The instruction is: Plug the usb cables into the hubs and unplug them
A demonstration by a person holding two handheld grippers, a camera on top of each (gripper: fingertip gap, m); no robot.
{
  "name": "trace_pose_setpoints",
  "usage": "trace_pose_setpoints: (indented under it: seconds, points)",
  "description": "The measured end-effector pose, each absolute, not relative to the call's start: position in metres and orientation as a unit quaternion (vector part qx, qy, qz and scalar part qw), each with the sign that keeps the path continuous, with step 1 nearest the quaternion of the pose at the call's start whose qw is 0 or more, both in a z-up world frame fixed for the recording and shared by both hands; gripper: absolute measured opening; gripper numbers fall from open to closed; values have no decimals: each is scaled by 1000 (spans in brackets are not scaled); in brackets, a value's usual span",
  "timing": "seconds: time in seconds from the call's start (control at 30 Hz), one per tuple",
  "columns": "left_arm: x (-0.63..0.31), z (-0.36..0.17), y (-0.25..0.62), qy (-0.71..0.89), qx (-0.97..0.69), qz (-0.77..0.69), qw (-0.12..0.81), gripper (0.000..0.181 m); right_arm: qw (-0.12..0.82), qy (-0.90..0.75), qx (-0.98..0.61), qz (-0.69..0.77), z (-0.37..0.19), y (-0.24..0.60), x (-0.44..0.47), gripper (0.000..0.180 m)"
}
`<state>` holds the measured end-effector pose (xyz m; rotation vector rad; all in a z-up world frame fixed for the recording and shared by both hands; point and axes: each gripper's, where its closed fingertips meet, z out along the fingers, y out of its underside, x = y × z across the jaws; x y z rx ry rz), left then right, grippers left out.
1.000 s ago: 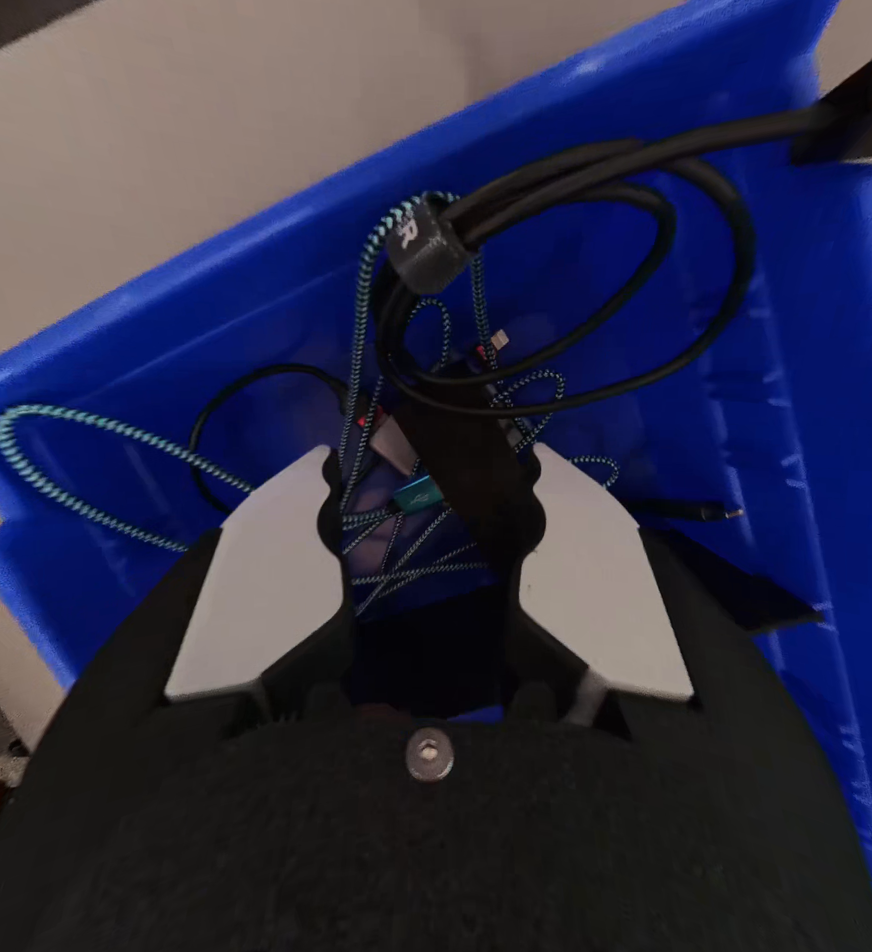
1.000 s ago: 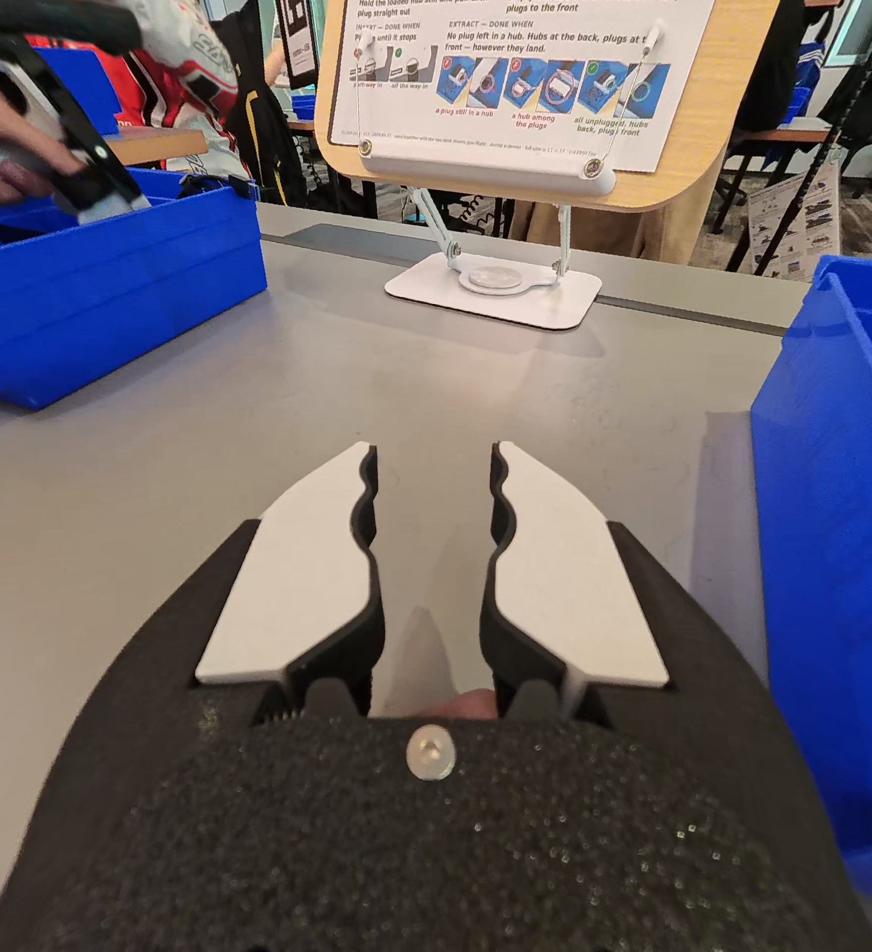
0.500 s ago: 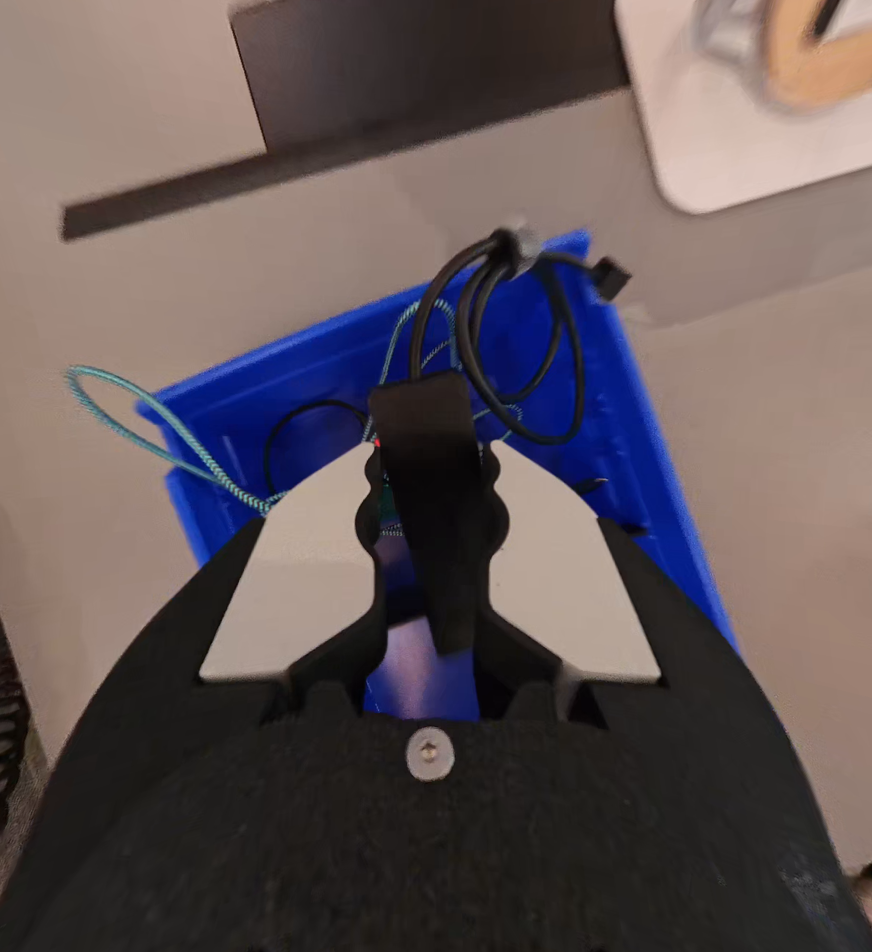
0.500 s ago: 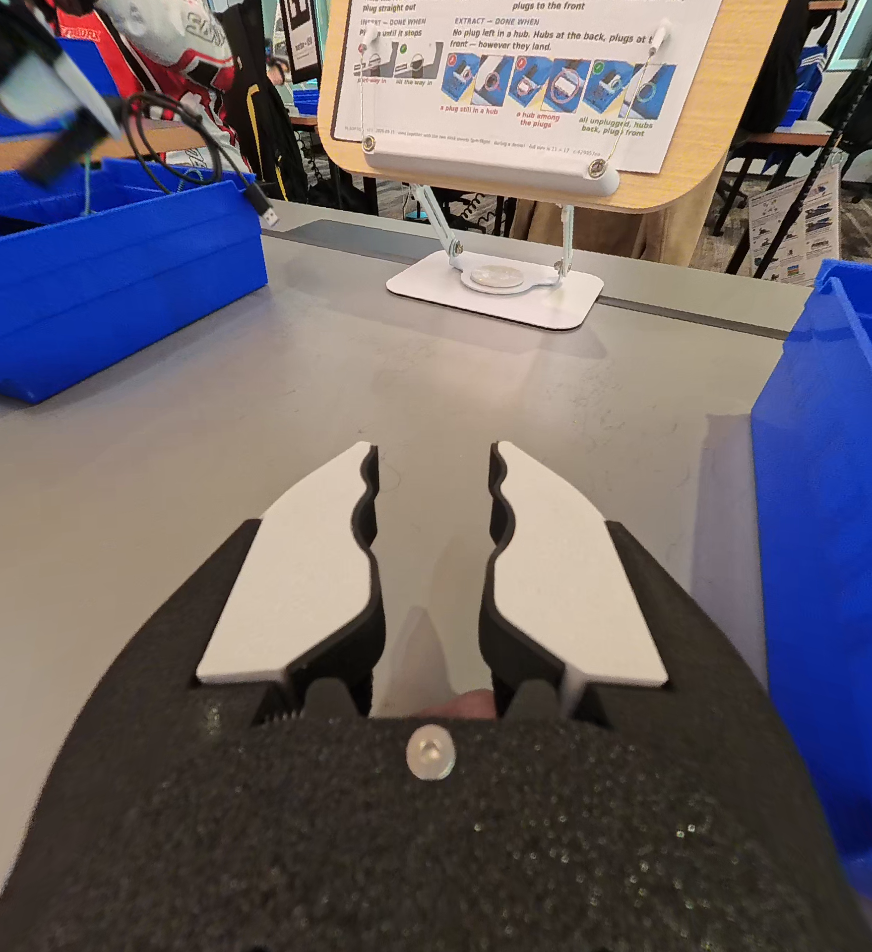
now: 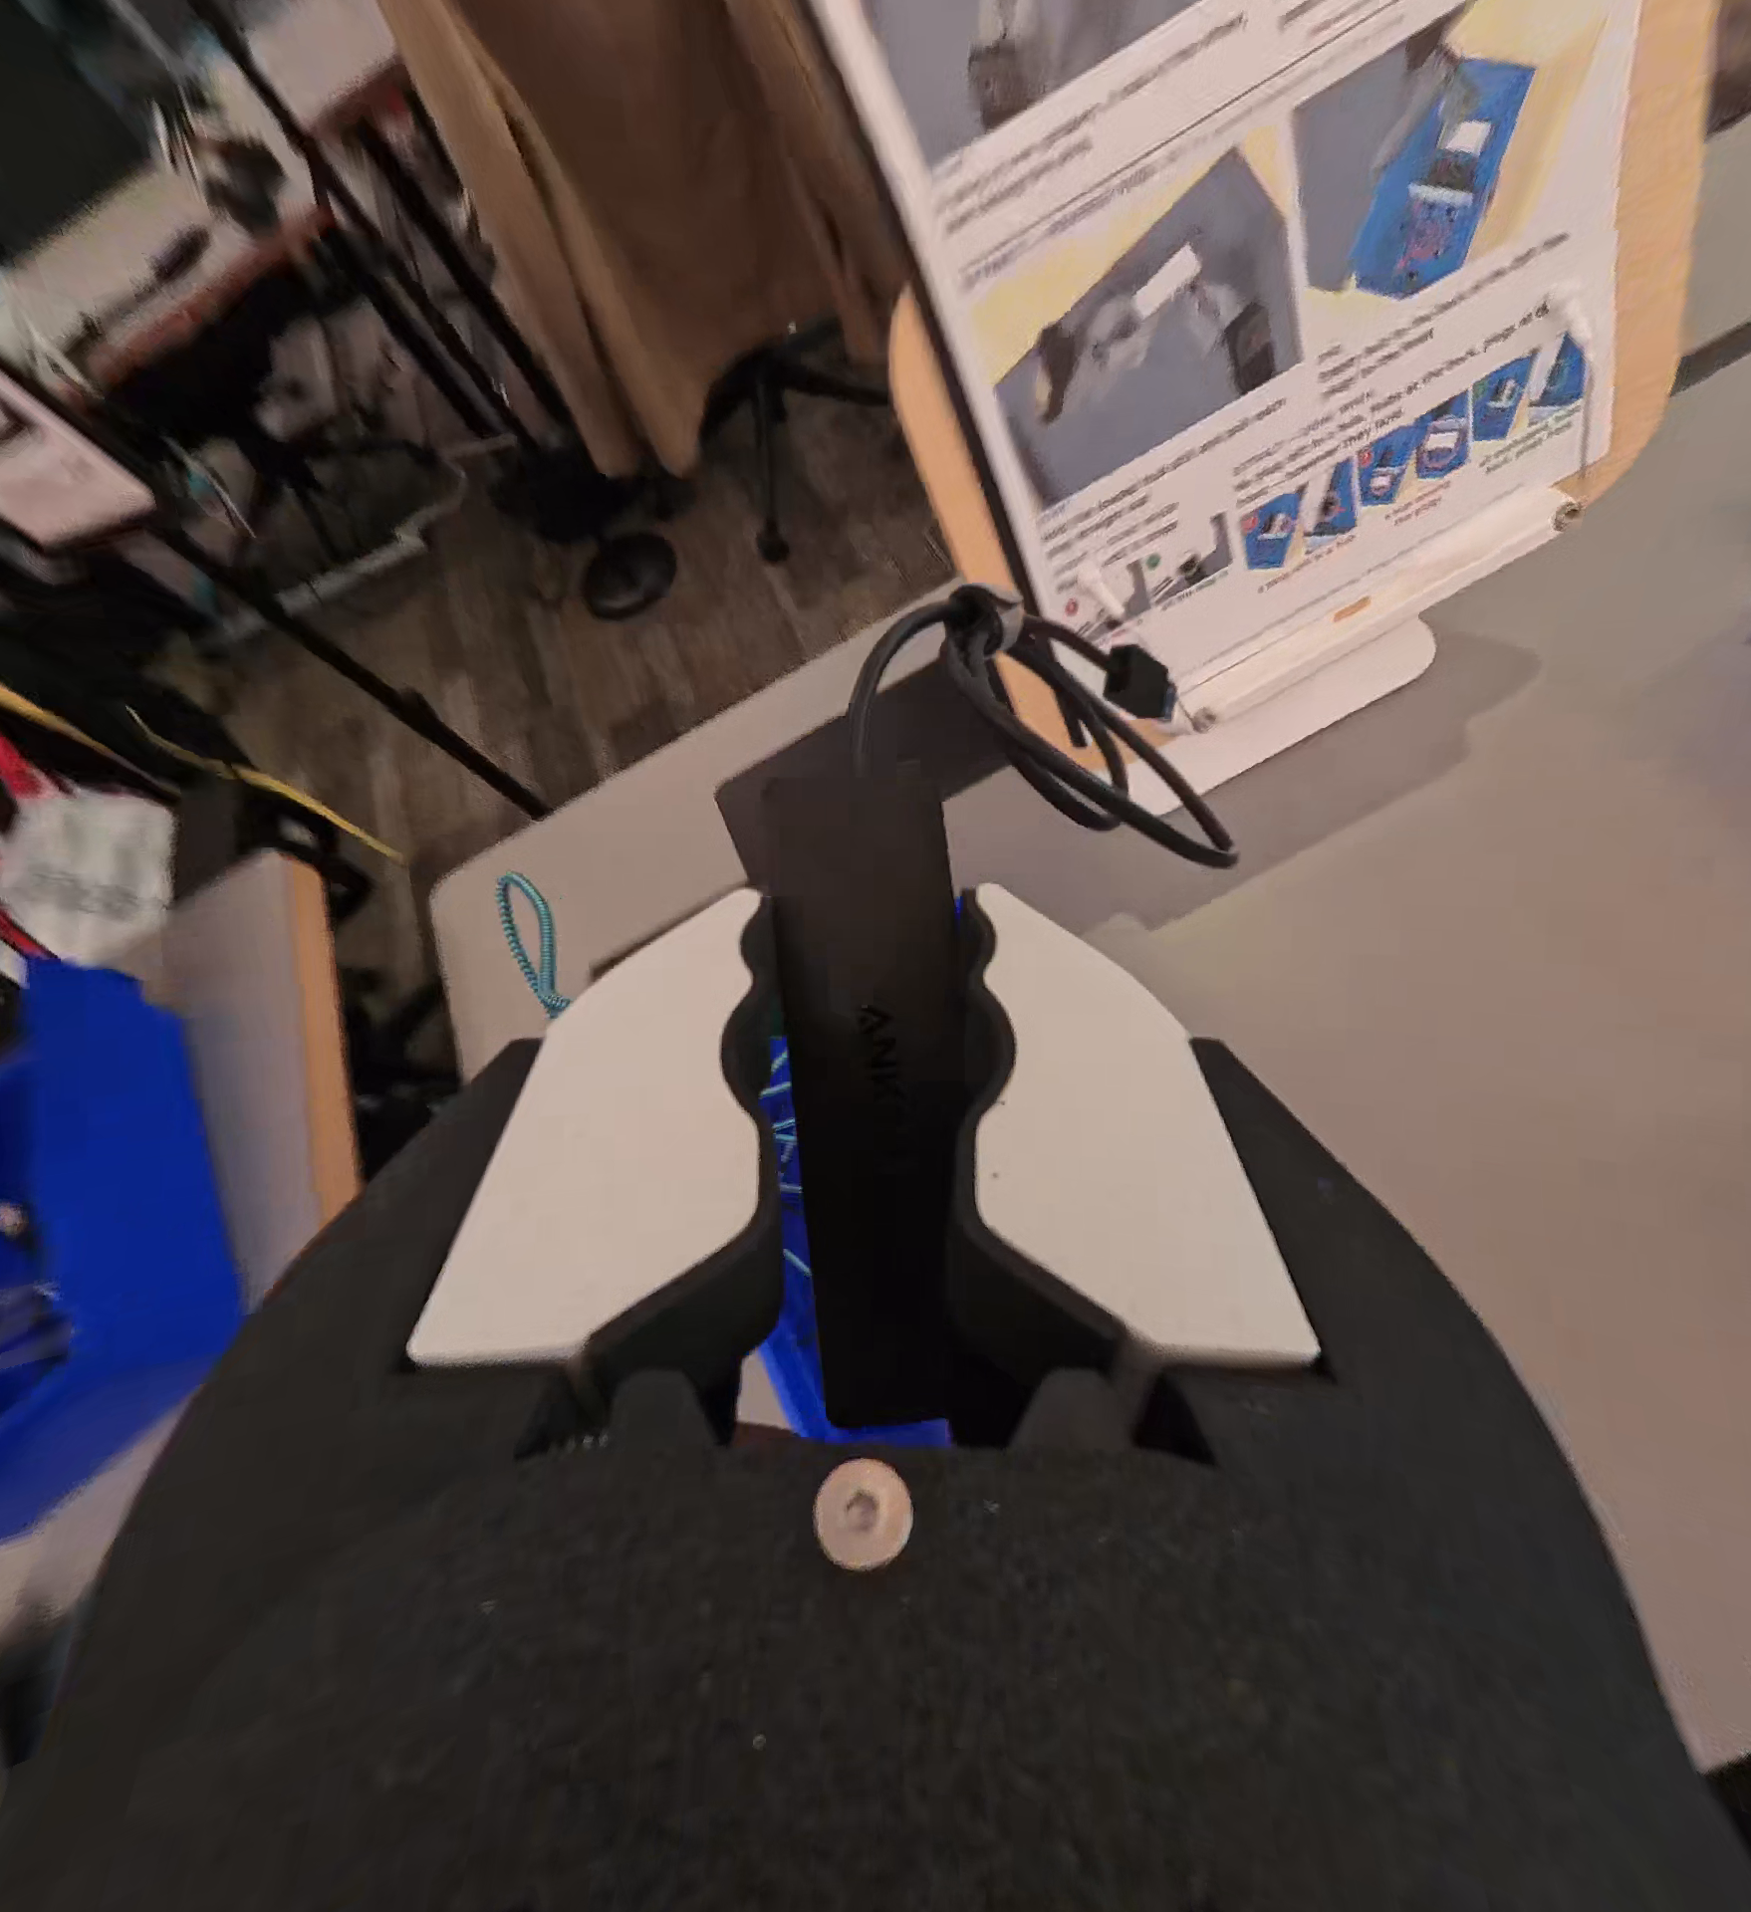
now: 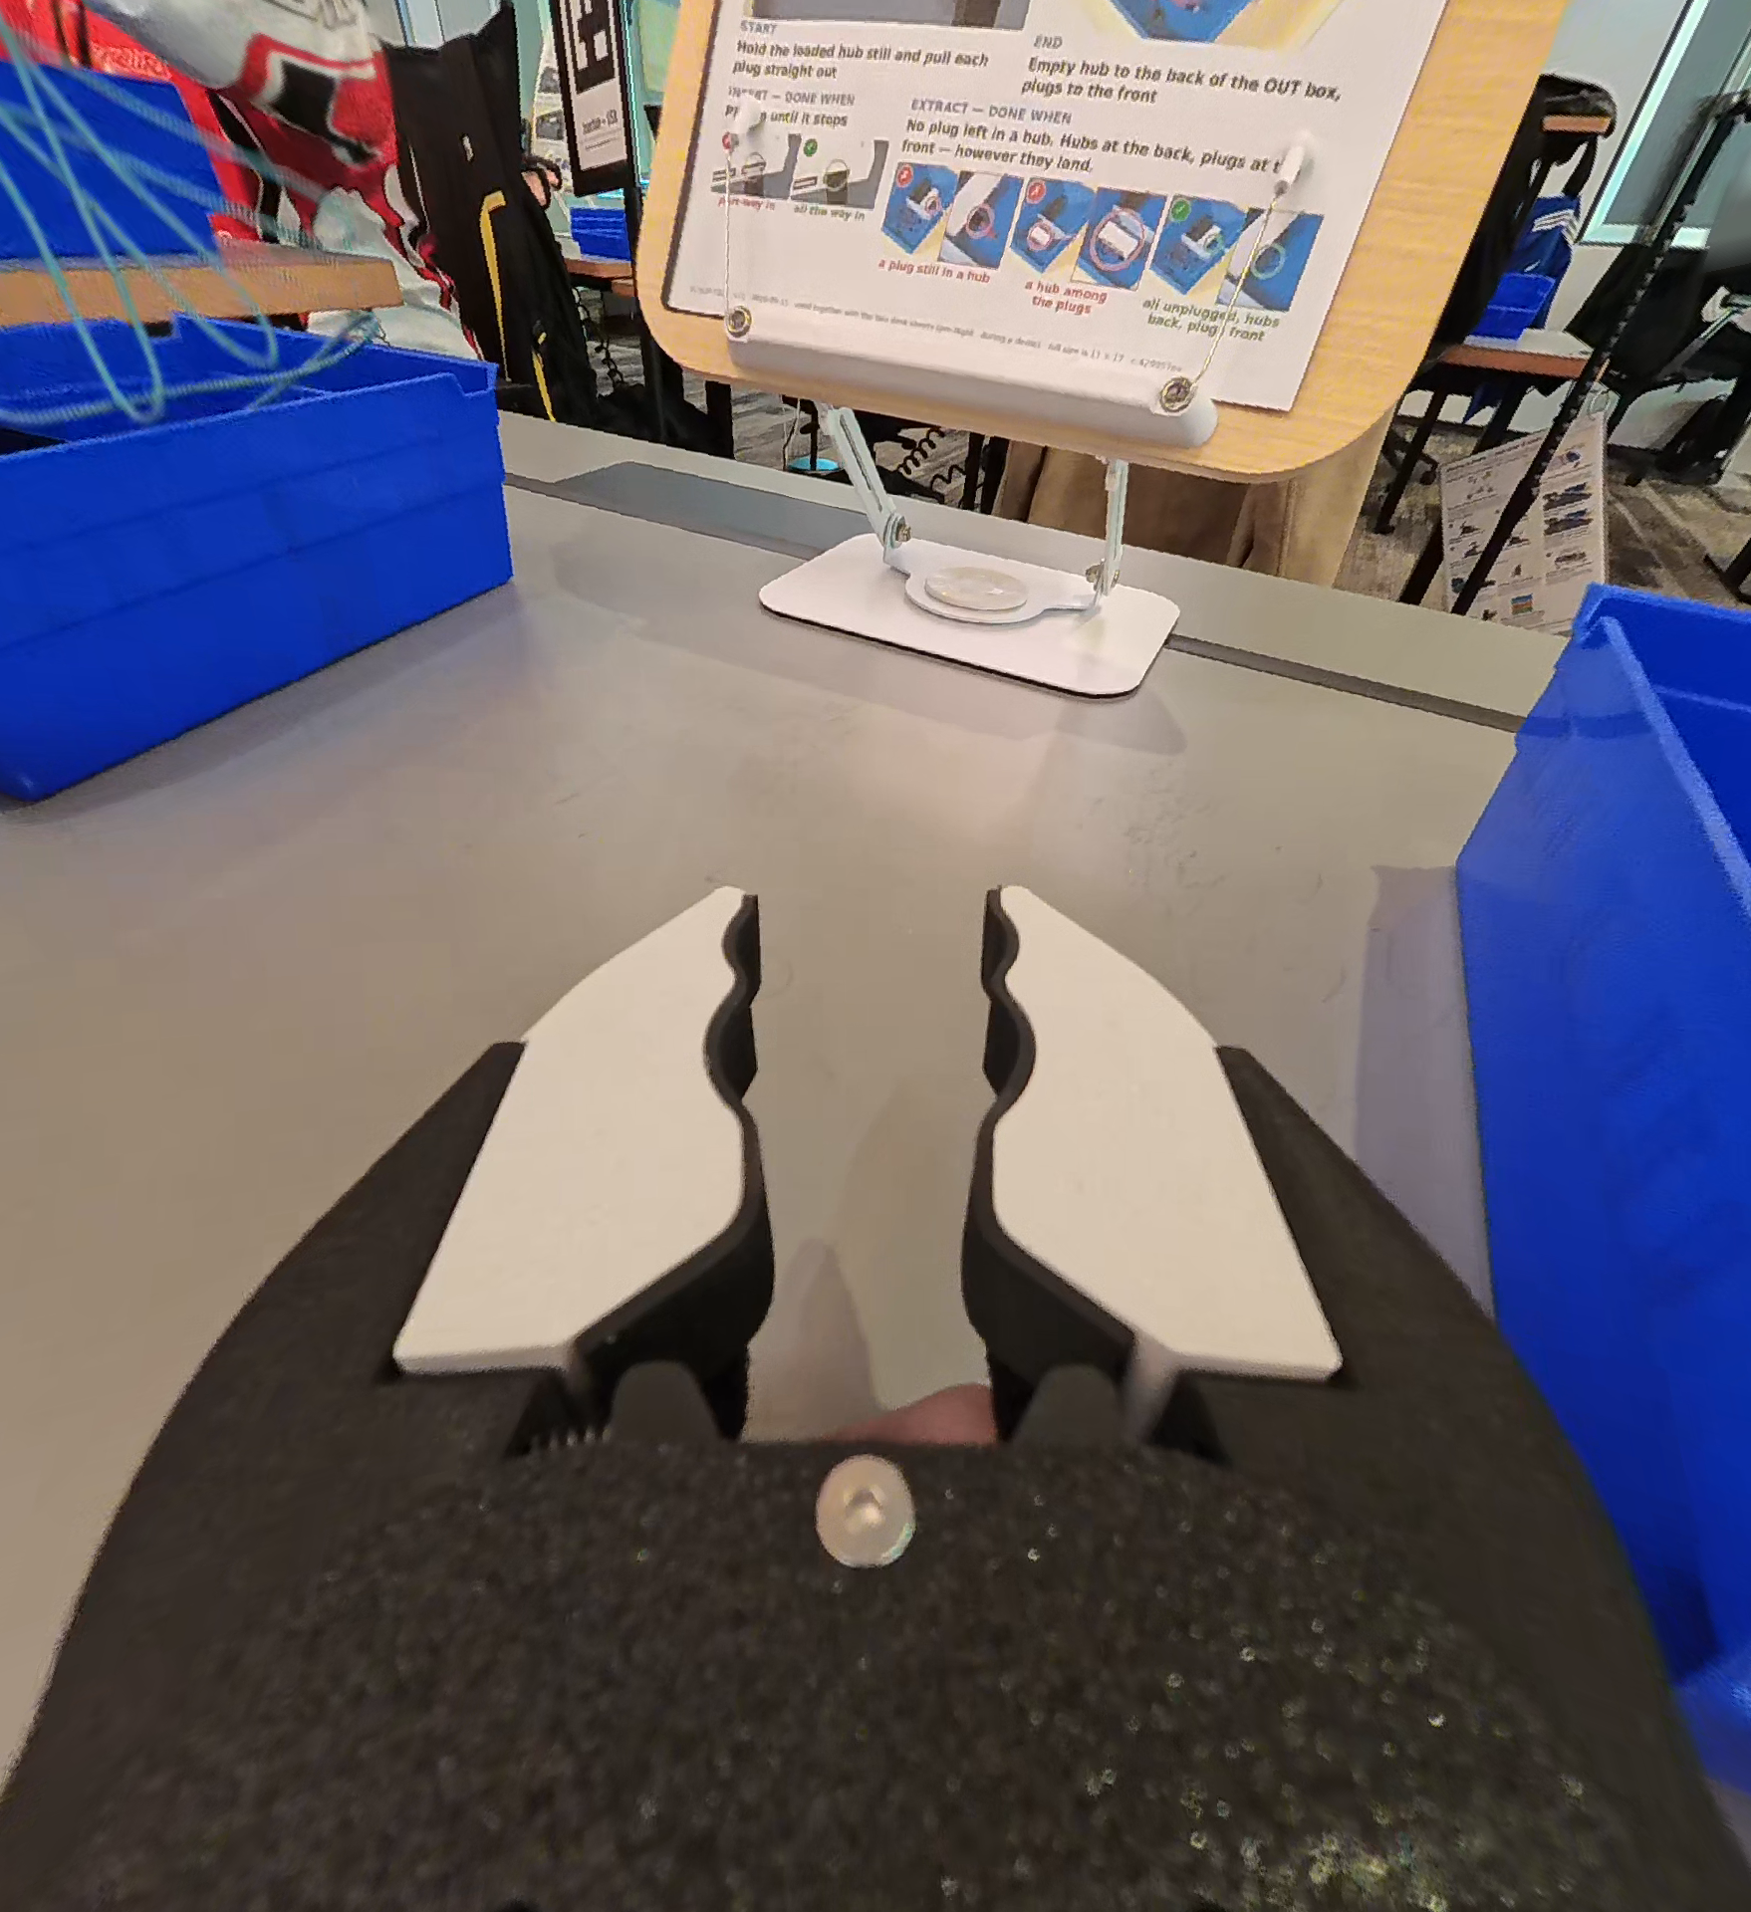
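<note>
My left gripper [image 5: 861,910] has its jaws clamped on a black hub [image 5: 866,1045], held in the air above the table [image 5: 1472,1035]; its long axis runs straight ahead between my fingers, far end away from me, its coiled black cable [image 5: 1089,755] hanging off that end. Only the left wrist view shows this. The right wrist view shows my right gripper [image 6: 869,905] low over the table, jaws apart around nothing, between two blue bins [image 6: 209,538], with teal cables [image 6: 64,259] dangling at its top left

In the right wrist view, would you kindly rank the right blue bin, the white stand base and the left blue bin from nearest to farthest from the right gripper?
1. Right blue bin, beside the right gripper, on its right.
2. Left blue bin, far left.
3. White stand base, ahead, centre. The last two are close in distance.
</note>
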<state>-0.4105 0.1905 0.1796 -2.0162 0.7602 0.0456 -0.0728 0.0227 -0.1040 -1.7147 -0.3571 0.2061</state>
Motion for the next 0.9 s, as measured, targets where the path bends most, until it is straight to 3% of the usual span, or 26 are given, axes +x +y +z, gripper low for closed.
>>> trace_pose_setpoints:
  seconds: [0.13, 0.33, 0.47, 0.63, 0.9]
  points:
    - [-352, 177, 153, 475, -765, 53, 432, 33, 635, -158, -751, 91, -105, 23, -73, 41]
    - [-261, 110, 81, 630, -700, -3, 336, 33, 639, -160, -736, 156, -93, 21, -71, 39]
    - [-203, 60, 36, 697, -645, -27, 312, 33, 620, -186, -705, 291, -46, 0, -74, 40]
    - [-137, 5, -16, 754, -586, -92, 283, 33, 635, -253, -640, 352, 12, -35, -62, 35]
    - [-102, -39, -38, 793, -542, -104, 258, 32, 508, -231, -703, 440, -28, -33, -67, 39]
